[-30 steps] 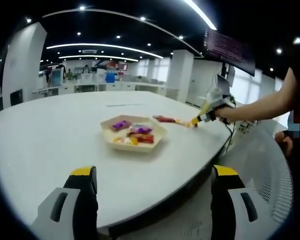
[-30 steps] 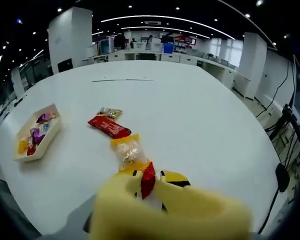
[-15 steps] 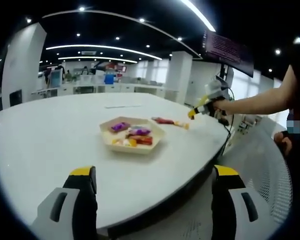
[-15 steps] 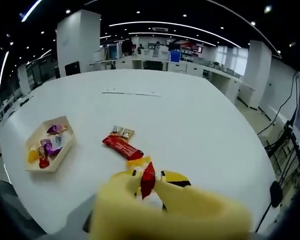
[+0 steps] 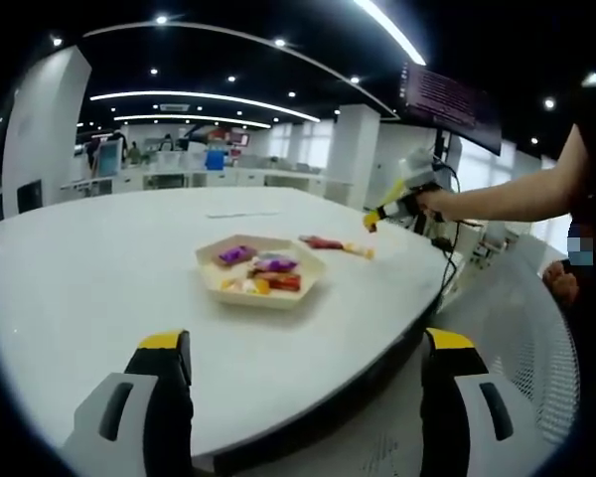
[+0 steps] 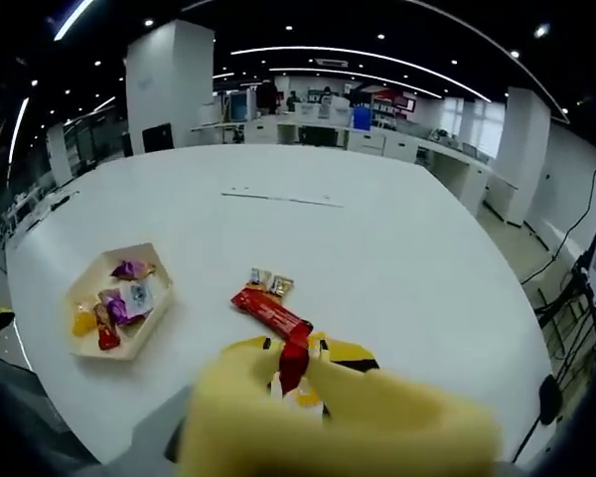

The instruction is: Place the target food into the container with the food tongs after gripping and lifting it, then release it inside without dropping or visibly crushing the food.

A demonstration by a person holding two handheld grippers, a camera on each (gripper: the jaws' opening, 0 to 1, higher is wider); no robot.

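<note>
Two grippers up; left gripper point(image 5: 303, 397) jaws spread wide with nothing between them, hanging off the table point(image 5: 99, 268) edge, well back from the tray point(image 5: 260, 275); right gripper point(image 6: 298, 373) carries yellow tongs point(image 6: 328, 417), raised above the table; cannot tell how its jaws stand, the tongs hide them; tong tips look closed on something red point(image 6: 294, 360), can't tell what; red bar point(image 6: 270, 310) lies on the table just past the tips, small gold wrapper point(image 6: 268, 283) touching its far end; tray off to the side holds several wrapped sweets point(image 6: 114, 306); person's arm point(image 5: 507, 199) reaches in holding the right gripper.
</note>
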